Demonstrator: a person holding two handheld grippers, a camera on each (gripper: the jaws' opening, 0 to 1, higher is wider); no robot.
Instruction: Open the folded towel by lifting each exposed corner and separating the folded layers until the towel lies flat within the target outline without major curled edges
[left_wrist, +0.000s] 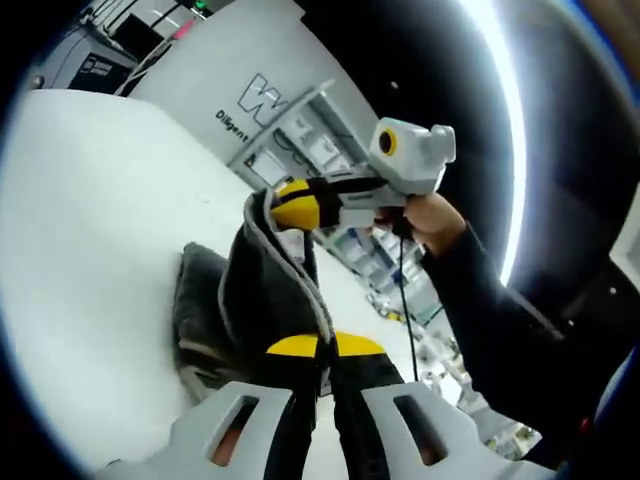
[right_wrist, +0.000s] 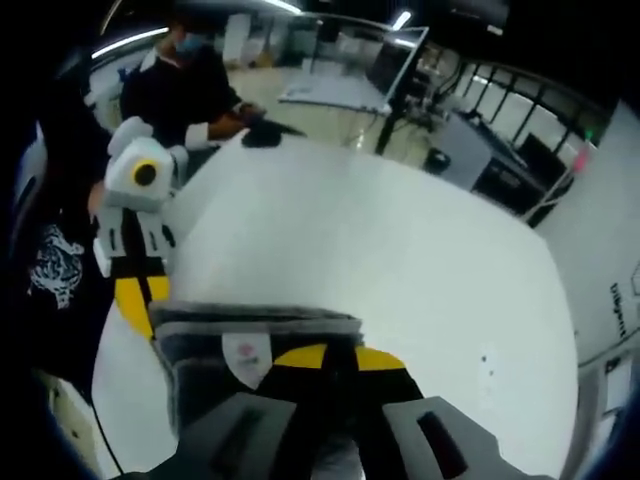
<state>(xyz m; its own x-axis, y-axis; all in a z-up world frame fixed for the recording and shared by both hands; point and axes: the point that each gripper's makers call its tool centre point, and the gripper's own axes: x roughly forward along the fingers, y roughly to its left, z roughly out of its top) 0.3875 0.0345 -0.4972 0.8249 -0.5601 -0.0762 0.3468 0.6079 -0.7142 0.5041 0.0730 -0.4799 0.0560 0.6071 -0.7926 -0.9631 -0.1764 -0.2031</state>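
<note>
1. In the left gripper view the left tongs (left_wrist: 322, 352) are closed on the dark grey towel (left_wrist: 262, 290), with the cloth pinched between the yellow-tipped jaws and rising up and away from them.
2. The right tongs (left_wrist: 300, 207) appear in that same view, farther along the raised edge, and are also clamped on the towel. A person's hand (left_wrist: 432, 220) holds their grip.
3. The held edge therefore runs between the two tongs as the towel's long line. The rest of the cloth hangs down from it, and its lower folds still rest on the white worktop (left_wrist: 90, 250).
4. In the right gripper view the right tongs (right_wrist: 325, 358) bite one end of the edge and the left tongs (right_wrist: 135, 295) are at the other end, to the view's left.
5. Judgement: both are about equally placed, so the next move depends on drawing them apart along that edge to separate the layers.
6. I cannot make out a target outline on the worktop.
</note>
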